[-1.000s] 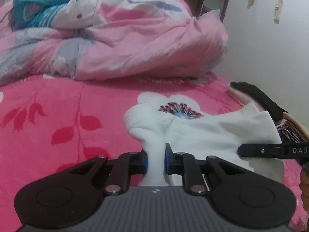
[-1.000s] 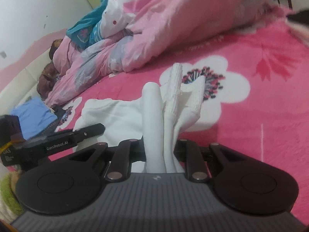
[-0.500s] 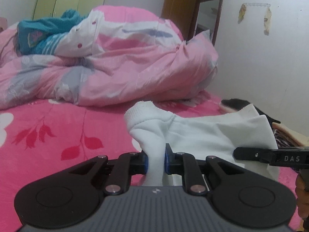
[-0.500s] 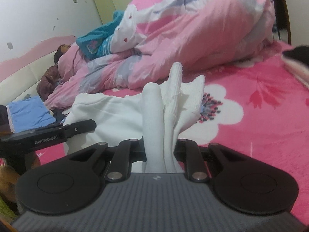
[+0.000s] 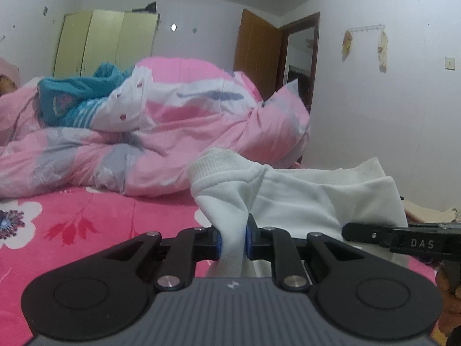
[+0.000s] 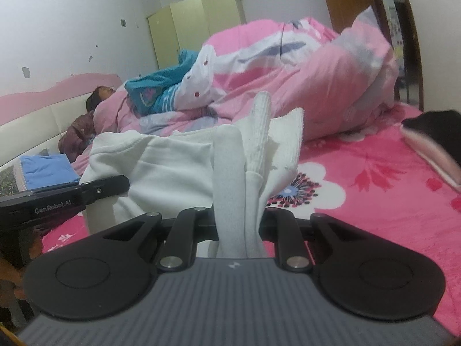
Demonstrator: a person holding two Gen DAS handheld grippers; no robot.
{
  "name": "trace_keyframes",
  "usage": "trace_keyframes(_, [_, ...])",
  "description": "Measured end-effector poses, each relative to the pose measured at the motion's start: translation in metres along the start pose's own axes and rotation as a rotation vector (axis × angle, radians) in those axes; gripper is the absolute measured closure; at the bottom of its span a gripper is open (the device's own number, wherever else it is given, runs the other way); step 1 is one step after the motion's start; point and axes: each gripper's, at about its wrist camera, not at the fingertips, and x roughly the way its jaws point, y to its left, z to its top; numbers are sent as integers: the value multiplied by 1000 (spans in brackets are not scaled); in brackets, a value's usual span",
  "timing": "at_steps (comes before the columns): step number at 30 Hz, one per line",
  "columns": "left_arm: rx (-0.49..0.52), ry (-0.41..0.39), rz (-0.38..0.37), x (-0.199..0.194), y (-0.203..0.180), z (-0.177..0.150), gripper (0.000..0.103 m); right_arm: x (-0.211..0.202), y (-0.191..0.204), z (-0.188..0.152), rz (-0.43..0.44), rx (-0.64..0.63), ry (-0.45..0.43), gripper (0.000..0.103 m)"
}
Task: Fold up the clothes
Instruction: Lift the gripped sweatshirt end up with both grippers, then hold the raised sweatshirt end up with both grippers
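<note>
A bed fills most of the room, its bright pink blanket (image 5: 86, 216) printed with white flowers and red leaf sprigs. Piled across the far side, from nine to one o'clock in the left wrist view, lies a rumpled pink and white duvet (image 5: 178, 132), and a teal garment (image 5: 75, 98) sits bunched on top of it at ten o'clock. Behind, a pale yellow-green wardrobe (image 5: 106, 43) stands against the scuffed white wall, and a brown wooden door (image 5: 256, 57) stands open at one o'clock.

The white sweatshirt (image 5: 302, 199) hangs lifted above the blanket, stretched between the two tools. The left gripper (image 5: 233, 240) is nearly closed, its blue-padded fingers pinching a fold of the white cloth just below a ribbed cuff. The right gripper (image 6: 239, 225) is likewise almost closed, clamped on a thick gathered bunch of the same sweatshirt (image 6: 173, 170), with ribbed edges sticking up at twelve o'clock. Each tool shows in the other's camera as a black bar at the side.

In the right wrist view a folded blue cloth (image 6: 46, 170) rests at nine o'clock beside the pink and cream headboard (image 6: 43, 106), and a person (image 6: 86, 121) lies half under the duvet at ten o'clock. A black and pale item (image 6: 432, 135) lies on the blanket at three o'clock; what it is I cannot tell.
</note>
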Motion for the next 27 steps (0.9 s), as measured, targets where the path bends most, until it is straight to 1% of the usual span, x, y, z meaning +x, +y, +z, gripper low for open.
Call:
trace_keyframes(7, [21, -42, -7, -26, -12, 13, 88, -23, 10, 5, -17, -2, -56, 89])
trace_keyframes(11, [45, -63, -26, -37, -20, 16, 88, -35, 15, 3, -50, 3, -84, 89])
trace_keyframes(15, [69, -60, -38, -36, -27, 15, 88, -44, 13, 1, -69, 7, -100, 89])
trace_keyframes(19, [58, -60, -43, -37, -31, 15, 88, -51, 11, 2, -75, 11, -106, 89])
trace_keyframes(23, [69, -83, -48, -40, -35, 21, 88, -55, 11, 9, -82, 1, -115, 89])
trace_keyframes(27, [87, -117, -49, -49, -40, 31, 88, -62, 13, 22, -84, -22, -144, 89])
